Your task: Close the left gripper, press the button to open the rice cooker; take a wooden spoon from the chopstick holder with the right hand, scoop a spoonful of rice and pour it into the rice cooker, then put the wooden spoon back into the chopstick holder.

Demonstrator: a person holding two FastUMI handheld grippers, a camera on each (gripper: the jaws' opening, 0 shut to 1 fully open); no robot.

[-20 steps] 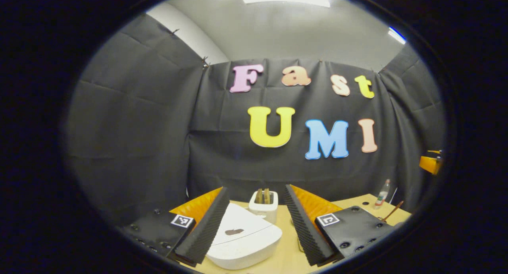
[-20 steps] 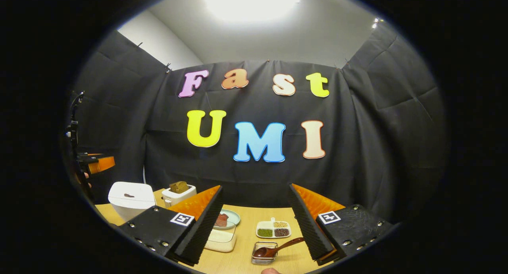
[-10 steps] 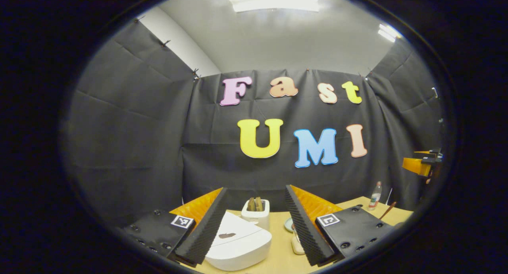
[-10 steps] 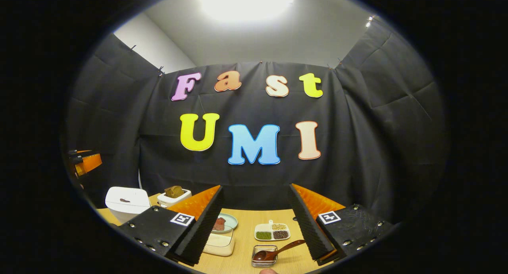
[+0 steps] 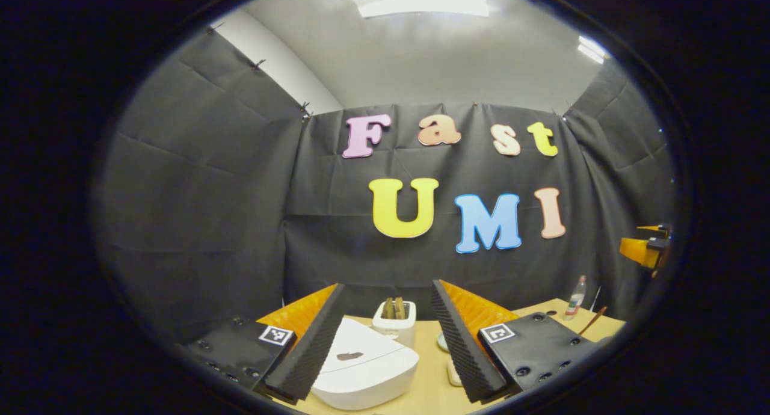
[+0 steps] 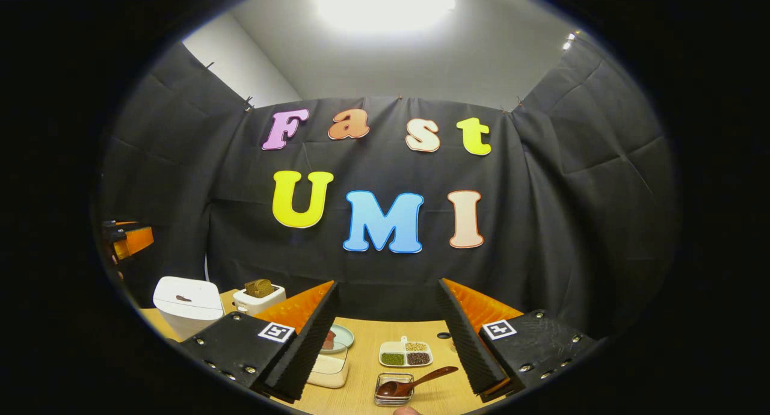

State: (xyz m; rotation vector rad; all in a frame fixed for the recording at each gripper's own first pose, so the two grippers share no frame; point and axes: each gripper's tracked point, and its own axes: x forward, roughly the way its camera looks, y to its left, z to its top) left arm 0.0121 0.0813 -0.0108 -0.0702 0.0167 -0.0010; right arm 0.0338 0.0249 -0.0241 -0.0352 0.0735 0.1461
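In the left gripper view the left gripper (image 5: 386,337) is held above the light wooden tabletop (image 5: 430,385) with its jaws spread wide, and the white, rounded rice cooker (image 5: 364,373) with its lid down is framed between them, just below and ahead. Compared with half a second earlier, the cooker and the white toaster holding bread slices (image 5: 394,319) behind it have been shifted only slightly in this view, so a small re-aiming over the cooker is suggested rather than a real approach. The jaws have been left as wide apart as before, so the first step, pressing them together before the button is pushed, is judged not yet done. The dark mark on the lid (image 5: 350,356) may be the button area, though that cannot be told for certain. In the right gripper view the right gripper (image 6: 388,343) is likewise seen spread and empty, and it has been moved very little. Below it the dark wooden spoon (image 6: 415,382) rests with its bowl in a small wire-mesh holder (image 6: 394,391), presumably the chopstick holder, its handle slanting up toward the right finger without being touched. Beside it lie a clear lidded box of pale rice (image 6: 329,367) and a white divided dish of beans (image 6: 405,355). The cooker must first be opened.
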